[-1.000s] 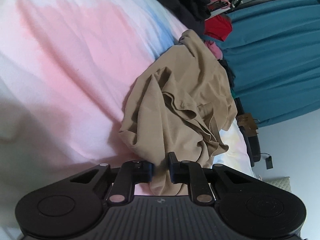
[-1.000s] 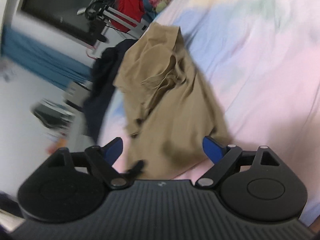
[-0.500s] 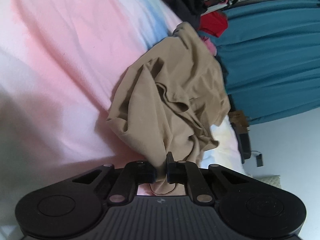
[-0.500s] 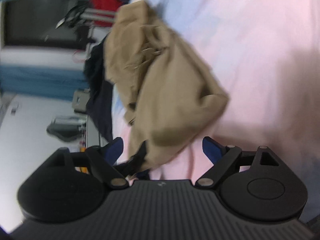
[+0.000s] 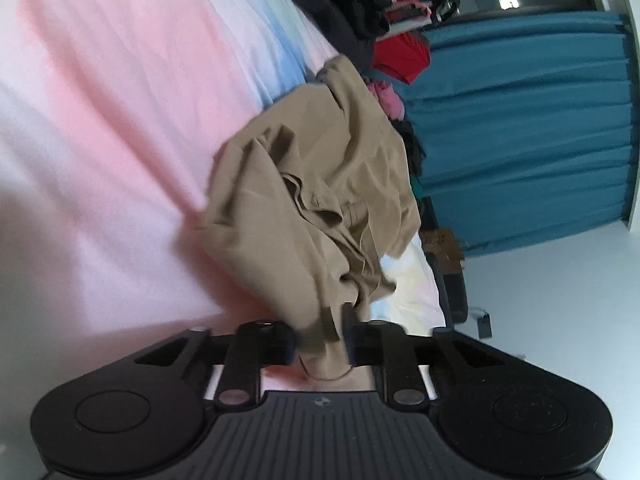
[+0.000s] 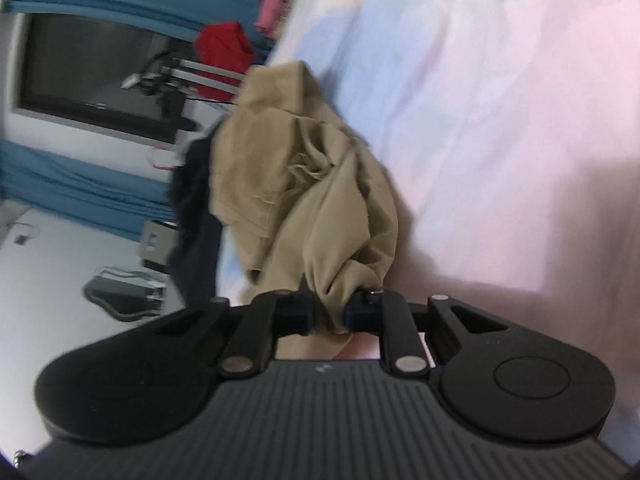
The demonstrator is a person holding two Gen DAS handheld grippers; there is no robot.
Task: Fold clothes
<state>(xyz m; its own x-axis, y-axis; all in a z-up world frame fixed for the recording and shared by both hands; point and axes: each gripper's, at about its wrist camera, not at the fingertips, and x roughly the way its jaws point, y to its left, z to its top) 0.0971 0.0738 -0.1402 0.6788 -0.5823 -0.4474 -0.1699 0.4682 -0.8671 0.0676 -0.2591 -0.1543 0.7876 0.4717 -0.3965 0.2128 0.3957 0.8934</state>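
Observation:
A crumpled tan garment (image 5: pixel 320 184) lies on the pastel pink and blue bedsheet (image 5: pixel 120 128). Its near hem hangs down between the jaws of my left gripper (image 5: pixel 322 332). Those jaws are opening, and the black pads stand slightly apart on either side of the fold. In the right wrist view the same tan garment (image 6: pixel 304 184) bunches up toward my right gripper (image 6: pixel 330 312). The right jaws are closing and pinch a gathered wad of the fabric between them.
Dark clothes (image 5: pixel 352 4), a red item (image 5: pixel 402 58) and a pink one (image 5: pixel 386 94) are piled at the bed's far end, near a teal curtain (image 5: pixel 520 128). A dark garment (image 6: pixel 196 208) hangs over the bed's edge. The bedsheet (image 6: pixel 500 100) stretches wide to the right.
My left jaws, tightly pinched on the hem before, have spread apart. My right jaws, wide open earlier, have closed onto a bunch of the garment, which has gathered closer.

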